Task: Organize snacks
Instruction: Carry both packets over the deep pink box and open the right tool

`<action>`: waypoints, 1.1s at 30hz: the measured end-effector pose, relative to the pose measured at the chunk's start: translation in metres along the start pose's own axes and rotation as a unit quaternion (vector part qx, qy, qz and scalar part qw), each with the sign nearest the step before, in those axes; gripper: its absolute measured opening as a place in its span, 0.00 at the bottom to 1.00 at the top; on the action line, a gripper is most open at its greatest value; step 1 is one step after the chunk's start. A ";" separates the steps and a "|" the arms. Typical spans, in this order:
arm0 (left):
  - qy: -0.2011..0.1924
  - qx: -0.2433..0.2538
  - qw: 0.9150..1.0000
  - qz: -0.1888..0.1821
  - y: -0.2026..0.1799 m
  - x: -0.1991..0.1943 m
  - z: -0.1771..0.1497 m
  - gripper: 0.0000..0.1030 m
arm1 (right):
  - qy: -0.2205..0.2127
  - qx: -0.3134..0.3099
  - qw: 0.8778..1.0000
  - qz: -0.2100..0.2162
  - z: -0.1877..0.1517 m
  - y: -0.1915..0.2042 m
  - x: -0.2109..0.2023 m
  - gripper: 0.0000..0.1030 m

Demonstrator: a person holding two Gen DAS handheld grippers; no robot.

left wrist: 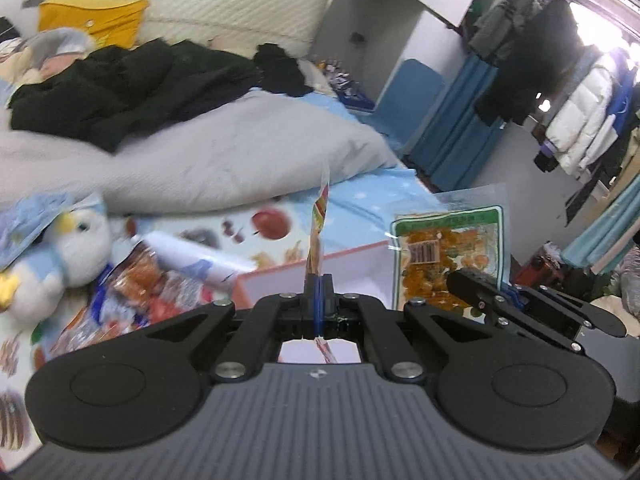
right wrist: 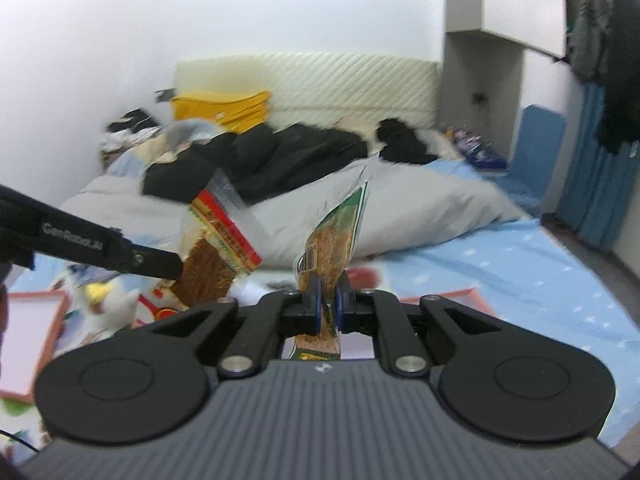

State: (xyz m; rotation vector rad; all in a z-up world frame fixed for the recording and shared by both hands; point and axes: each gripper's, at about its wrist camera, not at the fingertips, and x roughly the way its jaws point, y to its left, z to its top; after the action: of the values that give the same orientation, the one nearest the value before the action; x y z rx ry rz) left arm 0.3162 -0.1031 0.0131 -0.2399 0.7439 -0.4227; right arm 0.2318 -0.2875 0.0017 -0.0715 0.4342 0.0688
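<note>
While both hands hold their loads above the bed, the nearest item is the left gripper (left wrist: 319, 284), its fingers pressed together on the bottom edge of a red-topped snack packet (right wrist: 218, 248), seen edge-on in its own view and flat-on from the right wrist, standing upright above the jaws. Next, the right gripper (right wrist: 328, 292) pinches a green-bordered packet of orange snacks (left wrist: 448, 258) by its lower part, the pads nearly closed on the thin film; the packet rises tilted above them. Below and just beyond the grippers lies a pink-rimmed white box (left wrist: 320, 276), open side up, apparently the container for sorting; a second pink-rimmed tray (right wrist: 28, 344) shows at the left in the right wrist view. Left of the box lies a loose heap of further snack packets (left wrist: 140, 284) on a fruit-printed sheet, with a plush penguin (left wrist: 76, 248) beside them. Farther off: a grey duvet (left wrist: 224, 160), black clothing (left wrist: 132, 84), a yellow bag (left wrist: 96, 18), a quilted headboard (left wrist: 224, 4), and a rack of hanging coats (left wrist: 576, 104) at the right. Risks, as judged: each packet is gripped by a narrow margin of slippery film, so a quick swing could let it slide out or flop over; the two packets are held close and could collide; a release off the box would drop a packet onto the sheet.
</note>
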 end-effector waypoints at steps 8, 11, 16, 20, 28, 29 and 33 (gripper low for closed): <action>0.037 0.014 0.999 -0.016 -0.039 0.064 0.014 0.00 | 0.018 0.040 0.998 -0.043 -0.023 -0.053 0.024 0.10; 0.063 0.030 0.997 -0.017 -0.049 0.097 0.009 0.00 | 0.043 0.042 0.997 -0.054 -0.040 -0.068 0.040 0.10; 0.105 0.046 0.993 -0.007 -0.056 0.149 -0.011 0.00 | 0.086 0.056 0.993 -0.063 -0.073 -0.086 0.068 0.10; 0.142 0.044 0.989 -0.004 -0.049 0.181 -0.034 0.00 | 0.118 0.064 0.989 -0.065 -0.101 -0.093 0.086 0.10; 0.187 0.031 0.982 0.010 -0.032 0.220 -0.062 0.00 | 0.149 0.088 0.983 -0.059 -0.131 -0.093 0.107 0.11; 0.190 0.028 0.981 0.011 -0.030 0.222 -0.063 0.00 | 0.151 0.091 0.983 -0.058 -0.134 -0.093 0.106 0.11; 0.189 0.037 0.981 0.023 -0.030 0.218 -0.062 0.01 | 0.159 0.091 0.981 -0.061 -0.135 -0.092 0.105 0.14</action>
State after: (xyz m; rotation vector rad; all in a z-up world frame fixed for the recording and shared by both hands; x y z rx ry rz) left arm 0.4079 -0.2326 -0.1515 -0.0701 1.1026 -0.4572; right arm 0.2777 -0.3852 -0.1600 0.0725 0.7536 -0.1056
